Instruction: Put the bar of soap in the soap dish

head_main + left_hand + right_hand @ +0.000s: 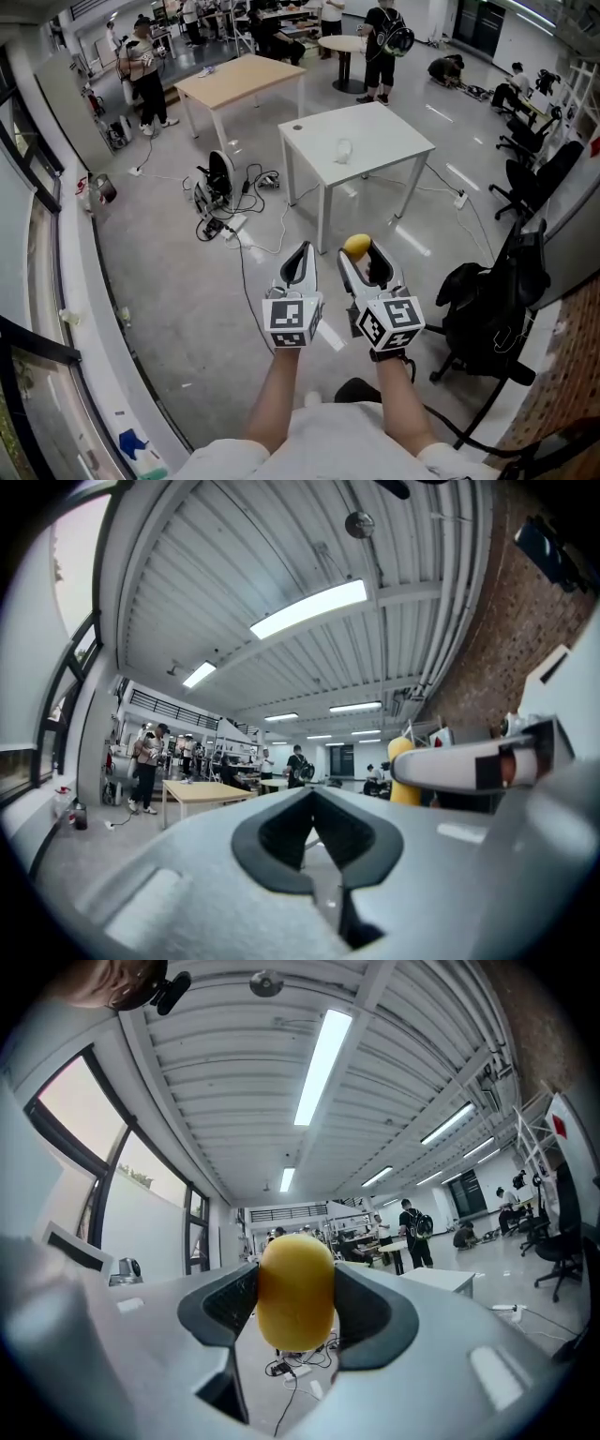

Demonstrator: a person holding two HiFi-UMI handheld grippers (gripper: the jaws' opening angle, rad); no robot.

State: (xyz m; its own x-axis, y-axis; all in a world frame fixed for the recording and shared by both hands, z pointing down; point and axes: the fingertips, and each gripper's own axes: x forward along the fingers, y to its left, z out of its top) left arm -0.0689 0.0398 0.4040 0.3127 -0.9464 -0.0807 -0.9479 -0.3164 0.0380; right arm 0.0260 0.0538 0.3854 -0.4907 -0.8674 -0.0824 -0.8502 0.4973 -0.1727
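A yellow oval bar of soap [356, 246] sits between the jaws of my right gripper [362, 255], which is shut on it and held in the air above the floor. In the right gripper view the bar of soap [296, 1290] fills the gap of the right gripper [296, 1305]. My left gripper [299, 261] hangs just to its left, shut and holding nothing; in its own view the left gripper [312, 789] shows its jaws together and the bar of soap [403, 772] to the right. A small pale soap dish [343, 150] stands on the white table [384, 127] ahead, well beyond both grippers.
A wooden table [242, 77] stands further back left. Cables and gear [217, 197] lie on the floor left of the white table. A black backpack on a chair [489, 298] is at my right, office chairs [536, 178] beyond. Several people stand at the back.
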